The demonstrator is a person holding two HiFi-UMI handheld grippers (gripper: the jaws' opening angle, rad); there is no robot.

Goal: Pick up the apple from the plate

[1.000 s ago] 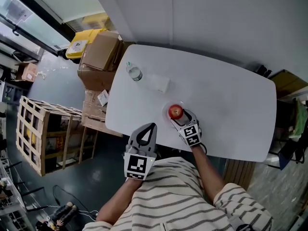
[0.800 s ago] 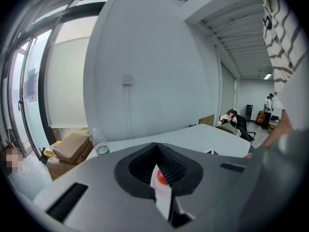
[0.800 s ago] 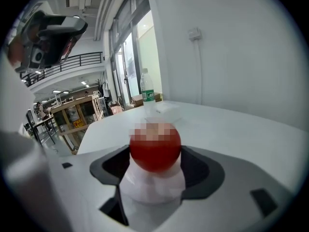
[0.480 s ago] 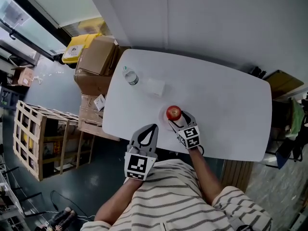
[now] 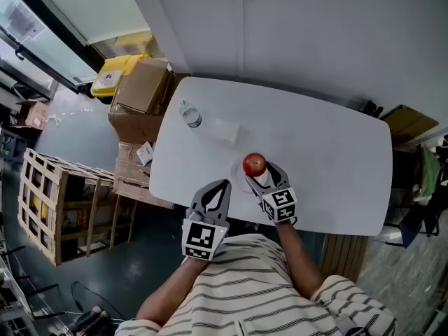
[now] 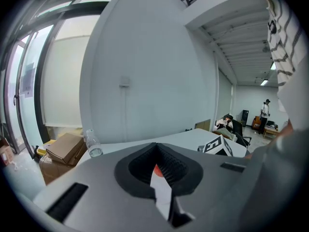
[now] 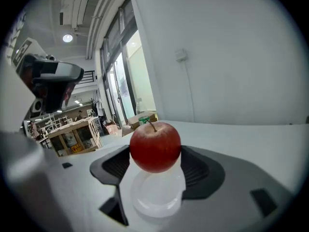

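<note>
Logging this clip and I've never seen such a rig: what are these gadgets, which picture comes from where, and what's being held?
No robot: a person holds a two-jaw gripper in each hand. One picture comes from a camera on the person's head, looking down on the white table; the other two from cameras riding on the grippers. The right gripper is shut on the red apple, seemingly just above its plate. The left gripper is shut and empty. A water bottle stands farther back.
</note>
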